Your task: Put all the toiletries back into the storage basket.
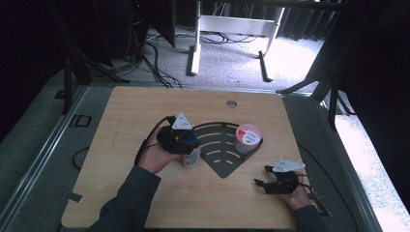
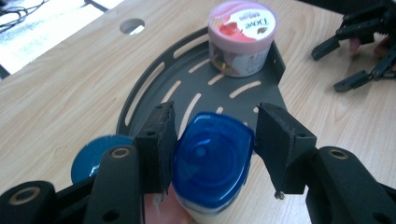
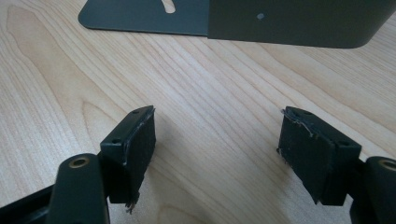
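Right claw (image 1: 261, 178): nearest you, at about 5 o'clock on the light wood-grain counter (image 1: 145, 106), resting low in your right hand (image 1: 296, 193). Jaws spread wide, nothing between them but bare wood in the right gripper view (image 3: 217, 140). Released.

Left claw (image 1: 189, 143): at about 8 o'clock from the counter's middle, held in your left hand (image 1: 157, 153). It straddles the blue-capped white plastic bottle (image 2: 212, 163), which stands upright on the counter just beside the near-left edge of the dark grey fan-shaped slotted metal tray (image 2: 154, 81). In the left gripper view the left pad touches the side of the blue cap; the right pad stands just clear of it with a sliver of gap. So the bottle sits between the jaws, not pinched: claw released around it.

Round dark-blue disc (image 2: 91, 156): lies flat on the counter at 9 o'clock of the bottle, partly hidden behind the left jaw.

Pink-lidded round tub with a clear wall (image 2: 242, 35): farther out, upright on the tray at its far-right corner, against the raised tray lip, at about 1 o'clock from the bottle, well apart from both claws.

Round hole in the counter (image 1: 231, 103): at 12 o'clock near the far edge.
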Demonstrator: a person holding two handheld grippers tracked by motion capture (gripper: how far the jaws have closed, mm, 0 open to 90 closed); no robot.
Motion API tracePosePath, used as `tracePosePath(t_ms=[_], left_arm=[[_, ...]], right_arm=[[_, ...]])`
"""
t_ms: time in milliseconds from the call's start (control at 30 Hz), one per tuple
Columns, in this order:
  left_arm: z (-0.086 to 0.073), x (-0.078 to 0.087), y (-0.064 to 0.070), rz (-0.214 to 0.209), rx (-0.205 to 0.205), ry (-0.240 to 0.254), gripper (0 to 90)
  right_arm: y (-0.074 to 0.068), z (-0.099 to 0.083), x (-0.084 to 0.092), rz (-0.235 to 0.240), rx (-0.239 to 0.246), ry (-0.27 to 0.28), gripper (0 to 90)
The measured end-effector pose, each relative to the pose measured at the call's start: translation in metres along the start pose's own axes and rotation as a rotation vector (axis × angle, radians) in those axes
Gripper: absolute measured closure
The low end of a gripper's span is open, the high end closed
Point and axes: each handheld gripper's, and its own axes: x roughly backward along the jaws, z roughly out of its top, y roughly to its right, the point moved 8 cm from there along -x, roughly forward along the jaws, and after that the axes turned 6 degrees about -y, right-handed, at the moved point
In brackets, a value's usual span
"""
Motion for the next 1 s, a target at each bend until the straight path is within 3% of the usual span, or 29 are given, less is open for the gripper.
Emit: tracePosePath(t_ms=[133,300,533,733,1000], left_arm=[[-0.007,-0.002,-0.001,0.001,0.001,-0.022,50.2],[-0.007,0.0,-0.001,-0.015,0.029,-0.032,53.9],[-0.007,0.001,0.002,-0.019,0.036,-0.05,54.3],[-0.008,-0.004,0.002,-0.009,0.005,-0.08,48.9],[-0.01,-0.011,0.002,-0.007,-0.02,-0.108,48.9]], right_arm=[[0.0,0.0,0.0,0.0,0.0,0.0,26.9],[0.0,0.0,0.0,0.0,0.001,0.0,26.9],[0.0,0.0,0.0,0.0,0.0,0.0,26.9],[0.0,0.0,0.0,0.0,0.0,0.0,26.9],[0.0,0.0,0.0,0.0,0.0,0.0,26.9]])
